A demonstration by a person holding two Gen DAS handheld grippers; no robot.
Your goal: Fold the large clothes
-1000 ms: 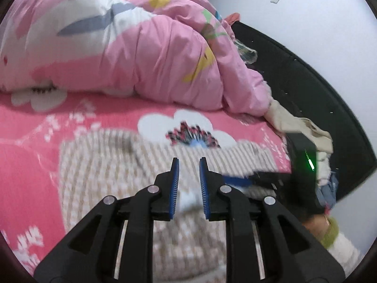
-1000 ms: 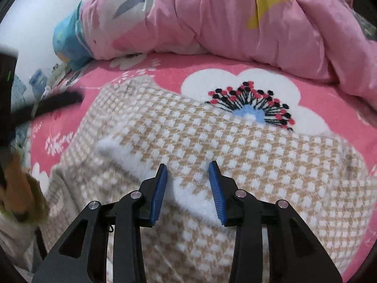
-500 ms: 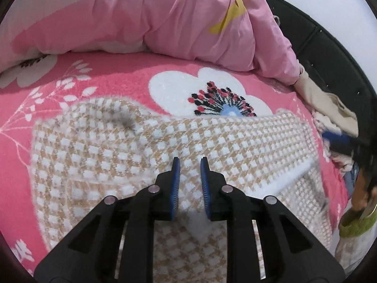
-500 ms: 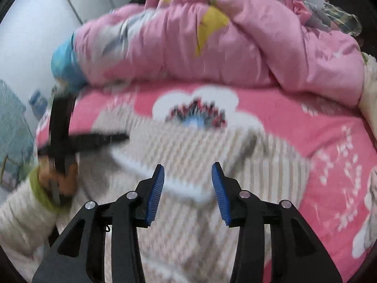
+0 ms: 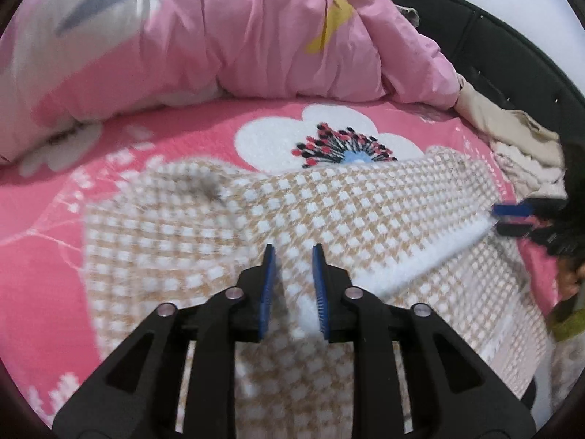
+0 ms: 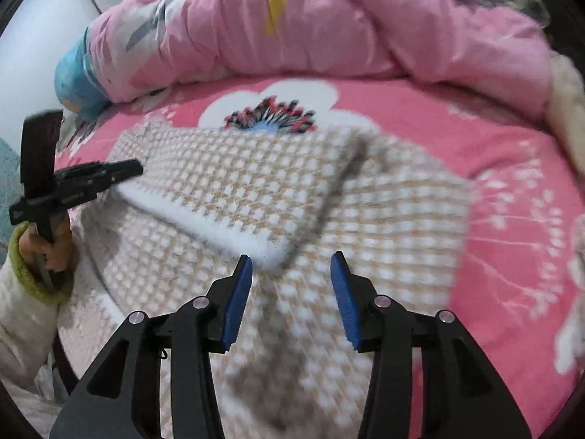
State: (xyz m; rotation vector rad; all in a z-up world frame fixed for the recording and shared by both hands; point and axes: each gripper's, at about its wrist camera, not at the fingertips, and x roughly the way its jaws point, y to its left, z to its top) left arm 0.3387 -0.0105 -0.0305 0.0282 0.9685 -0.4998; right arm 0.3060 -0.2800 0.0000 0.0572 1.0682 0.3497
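Beige-checked knit garment [image 5: 365, 219] is lying folded on the pink bedspread [image 5: 164, 153], beneath both sets of jaws. Left gripper [image 5: 292, 285] and right gripper [image 6: 290, 292] are opening, pinching nothing. Released too early, the white-edged flap [image 6: 219, 234] just ahead may be slipping open.

The left gripper [image 5: 292, 285] points down at a tan-and-white checked garment [image 5: 365, 212] spread on a pink flowered bedsheet [image 5: 182, 139]. Its blue-padded jaws are opening, with the garment's white edge between them, not pressed. A folded flap with a white hem runs to the right, where the right gripper [image 5: 512, 219] reaches its end. A pink quilt [image 5: 219, 36] is heaped behind.
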